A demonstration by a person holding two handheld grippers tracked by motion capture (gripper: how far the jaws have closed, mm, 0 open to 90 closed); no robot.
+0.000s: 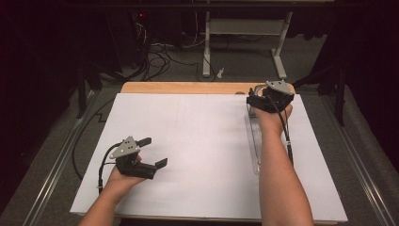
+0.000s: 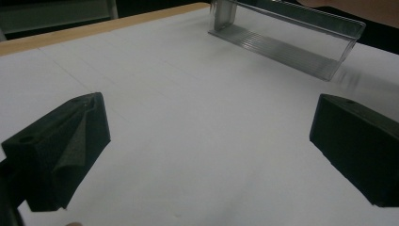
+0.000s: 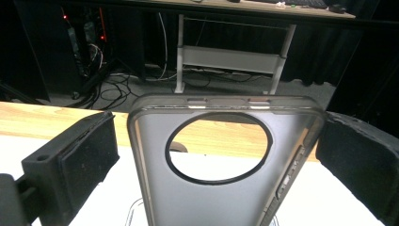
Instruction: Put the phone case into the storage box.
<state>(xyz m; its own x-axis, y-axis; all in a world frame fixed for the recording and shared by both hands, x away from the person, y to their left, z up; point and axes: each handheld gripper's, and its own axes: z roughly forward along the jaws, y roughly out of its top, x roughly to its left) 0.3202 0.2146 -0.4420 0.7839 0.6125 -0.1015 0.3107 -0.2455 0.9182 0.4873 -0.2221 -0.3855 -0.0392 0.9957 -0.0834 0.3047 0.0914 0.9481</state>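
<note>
The right gripper view shows a translucent grey phone case [image 3: 221, 188] with a round camera cutout standing between the right gripper [image 3: 216, 160]'s 2 spread jaws, 1 apparently touching. From above, the left gripper [image 1: 153, 153] hovers released, well apart from the clear plastic tray [image 1: 254, 141], contents unclear.

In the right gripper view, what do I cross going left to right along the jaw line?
Left black foam-padded jaw, then the translucent grey phone case with a round camera cutout, then the right black foam-padded jaw, all over the white table sheet.
</note>
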